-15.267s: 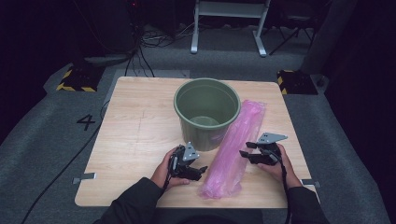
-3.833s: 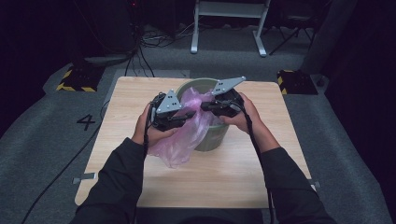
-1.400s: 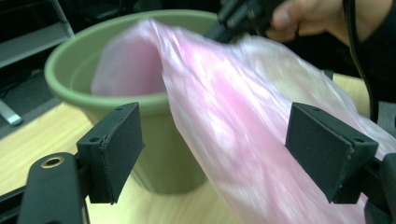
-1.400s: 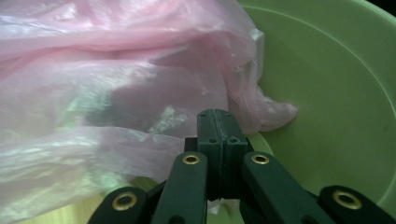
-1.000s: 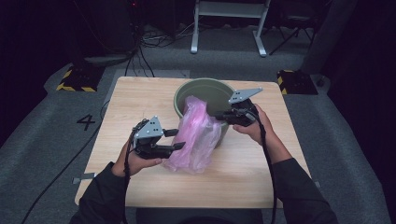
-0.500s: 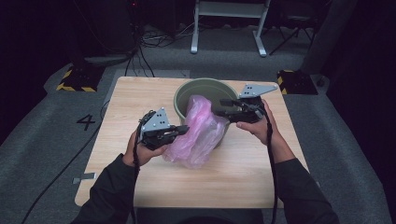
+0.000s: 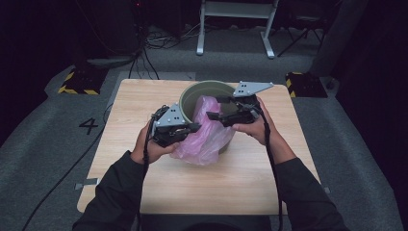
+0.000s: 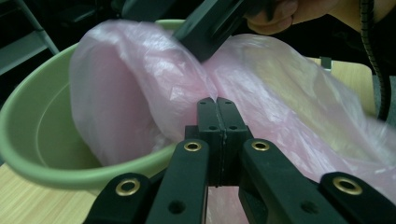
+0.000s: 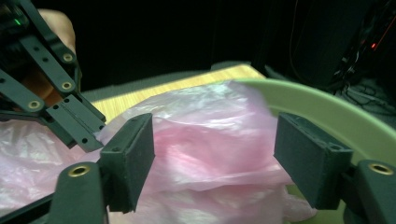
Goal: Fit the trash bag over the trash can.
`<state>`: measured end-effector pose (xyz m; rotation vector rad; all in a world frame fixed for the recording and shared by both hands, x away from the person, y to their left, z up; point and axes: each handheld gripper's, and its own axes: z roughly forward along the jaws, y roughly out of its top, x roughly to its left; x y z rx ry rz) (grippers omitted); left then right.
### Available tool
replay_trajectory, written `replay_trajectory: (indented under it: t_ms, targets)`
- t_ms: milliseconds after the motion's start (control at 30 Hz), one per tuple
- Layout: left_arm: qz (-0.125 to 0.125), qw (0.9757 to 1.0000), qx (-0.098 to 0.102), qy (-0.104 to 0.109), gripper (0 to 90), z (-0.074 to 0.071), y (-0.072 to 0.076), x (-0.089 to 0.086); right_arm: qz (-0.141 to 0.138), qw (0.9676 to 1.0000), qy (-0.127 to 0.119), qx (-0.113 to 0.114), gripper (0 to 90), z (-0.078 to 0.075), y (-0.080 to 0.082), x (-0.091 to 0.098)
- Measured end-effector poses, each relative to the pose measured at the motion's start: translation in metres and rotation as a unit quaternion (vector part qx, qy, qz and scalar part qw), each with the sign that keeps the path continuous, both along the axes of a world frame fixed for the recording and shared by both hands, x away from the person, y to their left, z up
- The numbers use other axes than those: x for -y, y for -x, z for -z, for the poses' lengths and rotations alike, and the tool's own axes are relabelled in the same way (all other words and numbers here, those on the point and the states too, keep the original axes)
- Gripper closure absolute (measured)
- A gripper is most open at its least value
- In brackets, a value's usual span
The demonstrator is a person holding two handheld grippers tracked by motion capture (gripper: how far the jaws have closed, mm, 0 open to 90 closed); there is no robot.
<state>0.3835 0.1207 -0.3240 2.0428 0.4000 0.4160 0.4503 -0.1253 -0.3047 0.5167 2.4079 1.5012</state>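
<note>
In the left gripper view, the left gripper (image 8: pixel 216 105) is pinching the pink bag (image 8: pixel 140 88) with clenched jaws. The bag is hanging over the green bucket's (image 7: pixel 192 94) near rim. Farther, the right gripper (image 9: pixel 215 158) has just been opening; the film is lying loose between its jaws.

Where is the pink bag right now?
The pink bag hangs over the near rim of the green bucket in the middle of the table, partly inside it. The left gripper pinches its left side and the right gripper hovers open above it.
</note>
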Motion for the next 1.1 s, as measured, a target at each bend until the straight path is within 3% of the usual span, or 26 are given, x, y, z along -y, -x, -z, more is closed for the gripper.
replay_trajectory:
  t_ms: [67,100,167,200,233,300,333,367,433,467,600,633,667,700,967,1033,1067,1100]
  targets:
    - [0.001,1.0,-0.001,-0.003,90.0,0.001,-0.002,0.003,-0.005,0.9995,0.029,-0.01,49.7,0.004,-0.003,-0.004]
    - [0.003,1.0,-0.001,-0.002,90.0,0.001,-0.003,0.003,-0.009,0.999,0.04,-0.015,60.7,0.007,-0.004,-0.005]
    - [0.002,1.0,-0.002,0.005,88.8,0.002,-0.004,0.003,-0.026,0.998,0.052,-0.023,75.1,0.01,-0.007,-0.006]
    - [0.0,1.0,-0.002,0.009,85.3,0.001,-0.004,0.003,-0.03,0.9977,0.056,-0.023,80.2,0.011,-0.007,-0.006]
    - [0.003,0.9998,0.001,0.022,75.2,0.0,-0.002,0.0,-0.03,0.9972,0.064,-0.026,87.1,0.013,-0.008,-0.005]
    - [-0.006,0.9996,0.004,0.027,63.9,-0.001,-0.001,-0.001,-0.026,0.9972,0.065,-0.024,90.0,0.014,-0.009,-0.003]
    - [-0.008,0.9993,0.006,0.035,63.9,-0.001,0.002,-0.004,-0.026,0.9972,0.065,-0.024,90.0,0.014,-0.009,-0.003]
    - [-0.014,0.9986,0.013,0.05,55.9,-0.003,0.008,-0.011,-0.025,0.9974,0.064,-0.023,90.0,0.015,-0.009,0.0]
    - [-0.027,0.9978,0.016,0.059,45.1,-0.004,0.014,-0.018,-0.015,0.9974,0.067,-0.023,90.0,0.016,-0.01,0.003]
    - [-0.027,0.9978,0.016,0.059,43.0,-0.004,0.014,-0.018,-0.011,0.9974,0.067,-0.025,90.0,0.016,-0.01,0.005]
    - [-0.043,0.9944,0.02,0.095,31.8,-0.006,0.027,-0.038,-0.001,0.9971,0.073,-0.022,90.0,0.018,-0.011,0.007]
    - [-0.038,0.9928,0.02,0.112,29.0,-0.006,0.034,-0.047,-0.001,0.9971,0.072,-0.024,90.0,0.018,-0.012,0.008]
    - [-0.038,0.9928,0.02,0.112,28.1,-0.006,0.034,-0.047,0.003,0.9972,0.071,-0.025,90.0,0.018,-0.012,0.009]
    - [-0.018,0.9919,0.009,0.126,26.8,-0.004,0.042,-0.052,0.005,0.9972,0.071,-0.024,90.0,0.018,-0.012,0.01]
    - [0.021,0.993,-0.002,0.116,22.1,0.01,0.06,-0.04,0.021,0.997,0.072,-0.017,90.0,0.019,-0.011,0.014]
    - [0.017,0.9933,-0.009,0.114,22.1,0.014,0.06,-0.034,0.026,0.9967,0.076,-0.012,88.8,0.019,-0.01,0.015]
    - [0.013,0.9943,-0.009,0.106,24.3,0.016,0.059,-0.031,0.025,0.9967,0.076,-0.011,88.7,0.019,-0.009,0.016]
    - [-0.009,0.9966,-0.002,0.082,27.1,0.02,0.056,-0.023,0.03,0.9967,0.075,-0.008,86.7,0.018,-0.008,0.017]
